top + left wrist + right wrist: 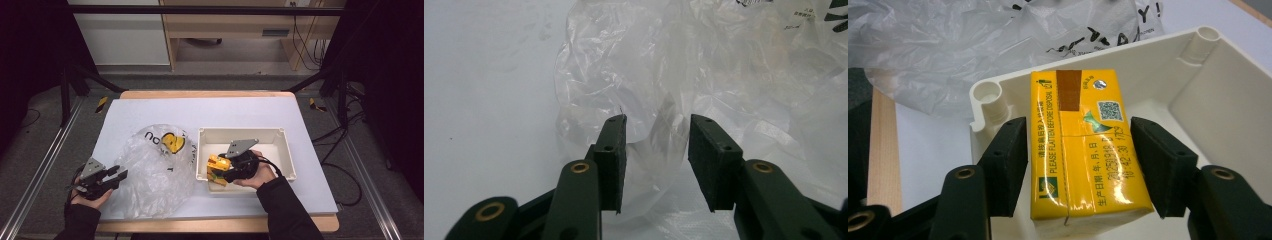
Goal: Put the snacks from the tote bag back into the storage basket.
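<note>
A yellow drink carton [1083, 165] lies in the near left corner of the cream plastic box [1158, 42], its printed top facing me. My right gripper [1079, 135] reaches into the box with a jaw on either side of the carton; a thin gap shows beside the pads, so it is open. In the high view the carton [217, 162] sits just ahead of that gripper [225, 171]. A crumpled clear plastic bag [155, 170] lies left of the box. My left gripper [657, 125] rests open at the bag's near left edge, a fold of film [664, 120] between its pads.
The box [287, 150] stands right of centre on the white tabletop [240, 110]. The bag [724, 65] bears black lettering and a yellow mark. A wooden strip edges the table, and metal rails run along both sides.
</note>
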